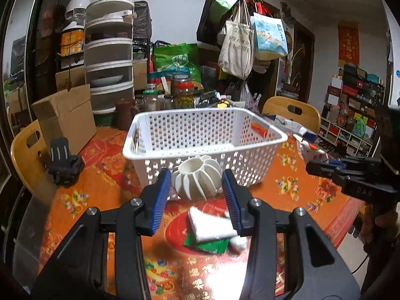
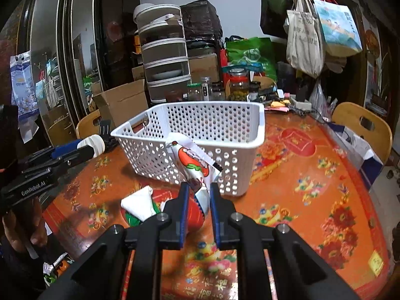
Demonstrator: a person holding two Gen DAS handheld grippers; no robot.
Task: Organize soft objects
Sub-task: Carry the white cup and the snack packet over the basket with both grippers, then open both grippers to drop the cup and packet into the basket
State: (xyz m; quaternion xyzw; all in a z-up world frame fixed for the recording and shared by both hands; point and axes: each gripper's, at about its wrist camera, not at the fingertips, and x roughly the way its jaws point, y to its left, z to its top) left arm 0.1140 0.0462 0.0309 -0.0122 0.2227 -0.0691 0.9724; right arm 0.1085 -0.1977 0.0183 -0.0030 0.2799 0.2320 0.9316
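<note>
Left claw (image 1: 197,190) grips the ribbed white ball (image 1: 197,181); right claw (image 2: 199,203) pinches the snack packet (image 2: 196,167). Both should clear the white basket (image 2: 250,147) rim before releasing, one at a time.

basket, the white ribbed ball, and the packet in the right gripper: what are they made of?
Basket: rigid white plastic, glossy moulded rim, punched holes.
Ribbed ball: matte off-white, thin fins; probably soft plastic or rubber, can't tell.
Packet: printed plastic film, shiny, crinkled, serrated sealed end.

White wall (image 1: 175,5), dark mirrored cabinet (image 2: 62,50), wooden chairs (image 1: 292,110) round a red-clothed table (image 2: 312,175)
</note>
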